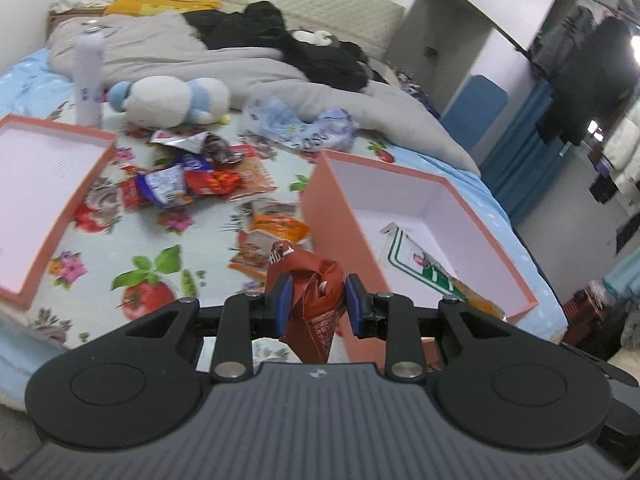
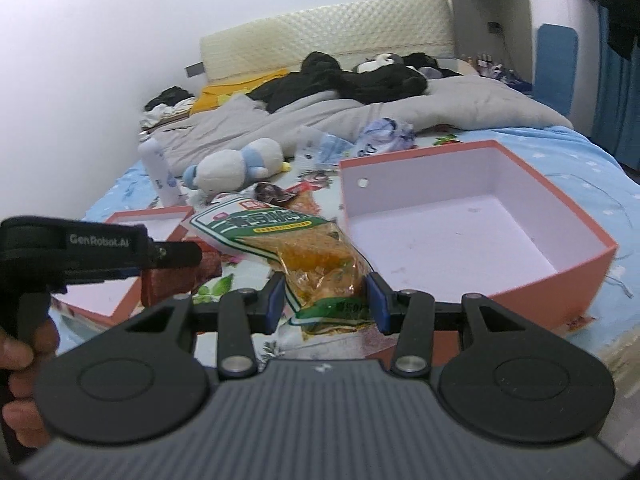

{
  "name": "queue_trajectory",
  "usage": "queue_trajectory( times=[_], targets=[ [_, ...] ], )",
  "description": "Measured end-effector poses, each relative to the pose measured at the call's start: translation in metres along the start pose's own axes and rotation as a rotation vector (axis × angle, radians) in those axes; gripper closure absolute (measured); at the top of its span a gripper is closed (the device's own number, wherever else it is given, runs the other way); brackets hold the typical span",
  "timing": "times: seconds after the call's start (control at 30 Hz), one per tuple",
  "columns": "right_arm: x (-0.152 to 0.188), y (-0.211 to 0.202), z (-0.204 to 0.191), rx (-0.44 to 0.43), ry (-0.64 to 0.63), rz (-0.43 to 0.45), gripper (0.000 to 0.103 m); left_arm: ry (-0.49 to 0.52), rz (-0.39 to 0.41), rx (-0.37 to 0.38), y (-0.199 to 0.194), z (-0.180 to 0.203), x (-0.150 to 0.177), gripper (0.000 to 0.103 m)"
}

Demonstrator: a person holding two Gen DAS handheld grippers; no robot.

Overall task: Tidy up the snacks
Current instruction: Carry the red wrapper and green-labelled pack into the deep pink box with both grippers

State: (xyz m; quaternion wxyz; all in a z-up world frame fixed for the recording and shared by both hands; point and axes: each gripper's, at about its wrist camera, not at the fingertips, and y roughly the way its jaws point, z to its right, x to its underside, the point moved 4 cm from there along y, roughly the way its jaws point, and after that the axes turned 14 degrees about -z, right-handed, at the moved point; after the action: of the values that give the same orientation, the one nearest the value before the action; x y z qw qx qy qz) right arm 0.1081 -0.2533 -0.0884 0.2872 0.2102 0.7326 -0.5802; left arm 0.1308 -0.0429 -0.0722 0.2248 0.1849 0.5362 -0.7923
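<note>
My left gripper (image 1: 316,300) is shut on a dark red snack packet (image 1: 316,300), held above the bed beside the near left wall of the open pink box (image 1: 404,196). My right gripper (image 2: 326,300) is shut on a green-and-white bag of orange snacks (image 2: 304,252), held above the bed just left of the pink box (image 2: 520,280). In the left wrist view that bag (image 1: 436,268) shows over the box's inside. The left gripper with its red packet (image 2: 176,276) shows at the left of the right wrist view. A pile of loose snack packets (image 1: 188,180) lies on the floral sheet.
The pink box lid (image 1: 60,196) lies open at the left. A white bottle (image 1: 89,80) stands behind it, with a plush toy (image 1: 172,100), plastic bags (image 1: 308,124), a grey duvet (image 1: 240,60) and black clothes further back. The bed edge runs along the right.
</note>
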Motion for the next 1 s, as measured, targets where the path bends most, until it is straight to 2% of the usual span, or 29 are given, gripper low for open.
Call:
queue_trajectory(
  times=[0.23, 0.47, 1.0],
  targets=[
    [-0.013, 0.005, 0.039, 0.054, 0.062, 0.012, 0.057, 0.099, -0.017, 0.060, 0.022, 0.046, -0.019, 0.070],
    [-0.033, 0.019, 0.076, 0.118, 0.095, 0.030, 0.057, 0.180, -0.043, 0.088, 0.055, 0.085, -0.048, 0.070],
    [-0.060, 0.082, 0.125, 0.126, 0.130, -0.053, 0.056, 0.246, -0.128, 0.051, 0.148, 0.112, -0.108, 0.070]
  ],
)
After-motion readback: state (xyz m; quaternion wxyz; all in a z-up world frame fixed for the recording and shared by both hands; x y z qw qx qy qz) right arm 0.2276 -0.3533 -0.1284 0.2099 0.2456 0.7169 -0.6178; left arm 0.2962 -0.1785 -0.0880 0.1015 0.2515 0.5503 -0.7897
